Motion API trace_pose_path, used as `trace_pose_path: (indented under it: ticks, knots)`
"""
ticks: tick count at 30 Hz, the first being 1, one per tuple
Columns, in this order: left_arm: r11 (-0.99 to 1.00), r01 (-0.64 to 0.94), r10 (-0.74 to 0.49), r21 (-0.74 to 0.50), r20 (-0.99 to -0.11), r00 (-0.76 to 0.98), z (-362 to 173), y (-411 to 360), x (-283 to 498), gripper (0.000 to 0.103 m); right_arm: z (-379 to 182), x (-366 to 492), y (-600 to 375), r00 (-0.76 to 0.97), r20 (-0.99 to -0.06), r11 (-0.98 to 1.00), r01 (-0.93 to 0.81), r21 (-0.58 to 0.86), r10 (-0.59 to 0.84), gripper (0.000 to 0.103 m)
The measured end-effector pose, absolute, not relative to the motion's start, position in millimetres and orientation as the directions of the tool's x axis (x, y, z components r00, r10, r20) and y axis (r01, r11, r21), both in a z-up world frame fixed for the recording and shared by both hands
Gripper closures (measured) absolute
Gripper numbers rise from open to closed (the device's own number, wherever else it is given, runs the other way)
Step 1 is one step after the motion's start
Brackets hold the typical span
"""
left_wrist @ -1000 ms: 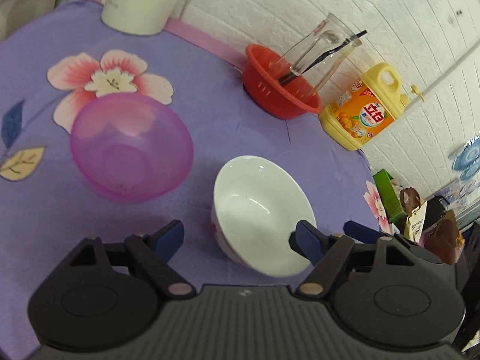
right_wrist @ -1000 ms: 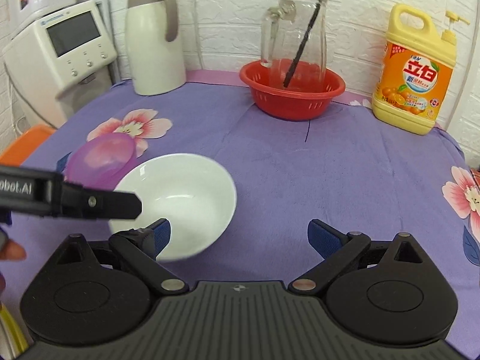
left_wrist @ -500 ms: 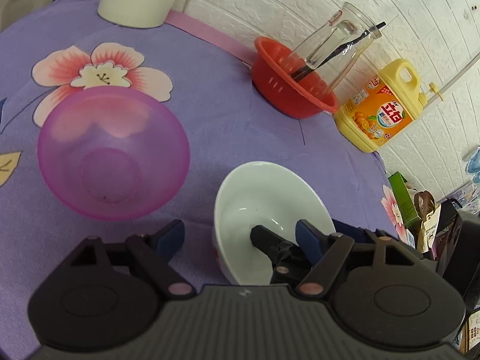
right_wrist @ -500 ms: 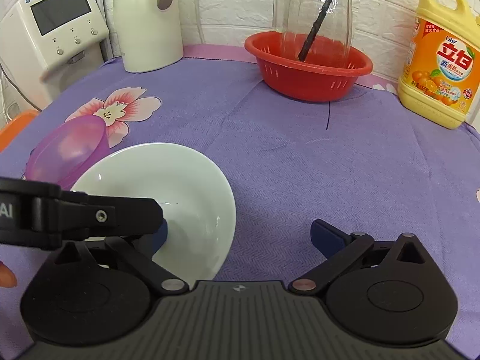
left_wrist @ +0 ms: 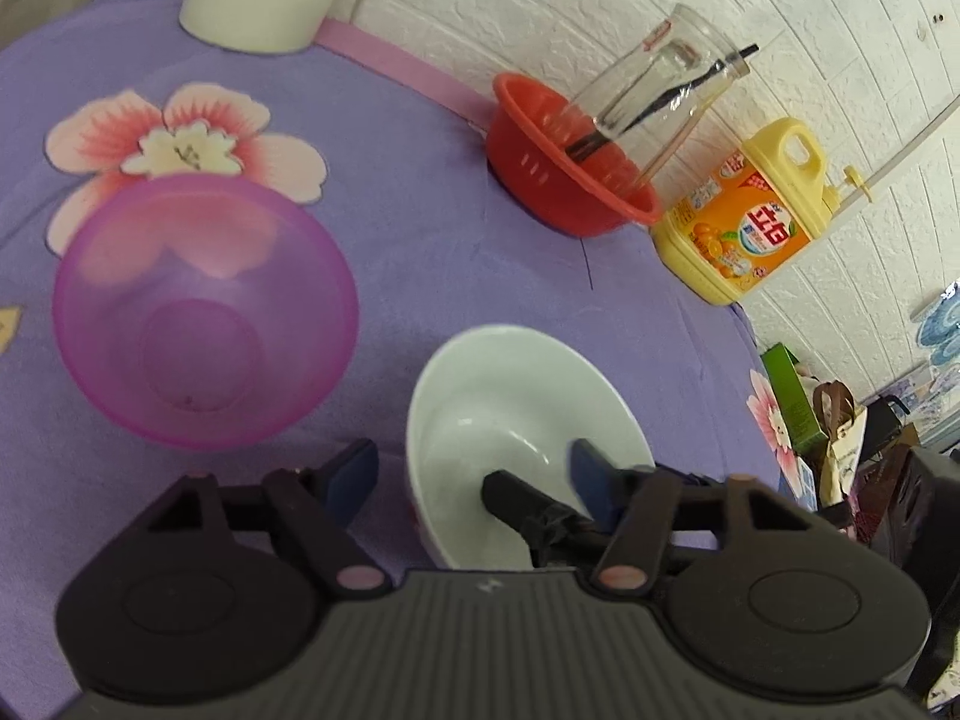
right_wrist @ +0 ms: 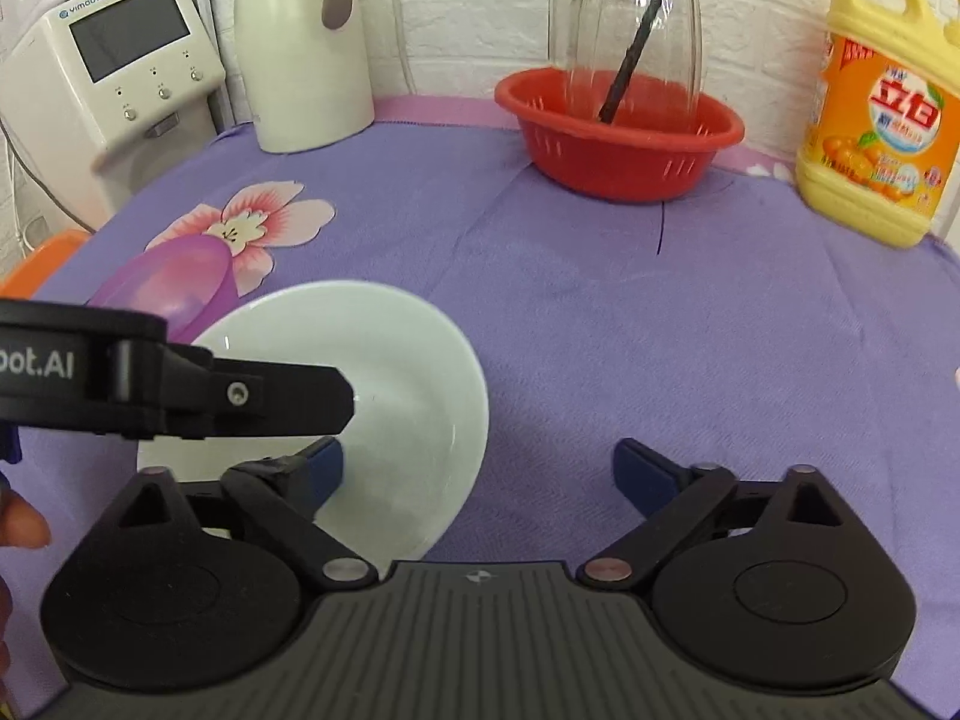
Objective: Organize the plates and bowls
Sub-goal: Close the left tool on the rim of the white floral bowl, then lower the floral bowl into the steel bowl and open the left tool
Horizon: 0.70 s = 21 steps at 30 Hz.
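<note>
The left gripper (left_wrist: 471, 474) had squeezed in, its jaws closing around the white bowl's (left_wrist: 510, 396) rim. The right gripper (right_wrist: 477, 468) gaped wide. The bowl sat beside the pink bowl (left_wrist: 204, 312), not yet stacked.

Both wrist views close, angled down; share white bowl (left_wrist: 510, 396).
</note>
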State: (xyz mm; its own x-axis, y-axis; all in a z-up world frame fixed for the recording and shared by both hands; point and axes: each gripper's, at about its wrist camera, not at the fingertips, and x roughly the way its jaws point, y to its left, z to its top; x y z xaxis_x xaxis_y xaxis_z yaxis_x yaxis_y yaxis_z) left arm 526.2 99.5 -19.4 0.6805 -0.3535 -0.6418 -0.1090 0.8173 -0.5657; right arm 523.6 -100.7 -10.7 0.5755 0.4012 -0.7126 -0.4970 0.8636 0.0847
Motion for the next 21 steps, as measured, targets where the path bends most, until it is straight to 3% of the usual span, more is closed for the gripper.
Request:
trace_pose_path:
  ticks: [3,4,6,11,21]
  knots:
    - [0.808,-0.093,-0.370,-0.581,-0.624,0.688,-21,99,525,0.063,-8,517,-100,0.569,-0.686,0.835,-0.540,0.105,0.454,0.001]
    - [0.809,-0.091,-0.371,-0.580,-0.625,0.687,-21,99,525,0.064,-7,515,-99,0.555,-0.682,0.822,-0.556,0.122,0.476,0.015]
    - [0.815,-0.087,-0.372,-0.573,-0.632,0.680,-19,98,523,0.065,-4,510,-94,0.545,-0.683,0.811,-0.573,0.121,0.487,0.027]
    - [0.817,-0.080,-0.380,-0.571,-0.637,0.670,-10,94,507,0.065,2,495,-91,0.539,-0.688,0.804,-0.585,0.111,0.487,0.024]
    - [0.815,-0.014,-0.421,-0.579,-0.609,0.672,24,57,435,0.066,32,427,-118,0.571,-0.673,0.817,-0.569,0.088,0.470,0.002]
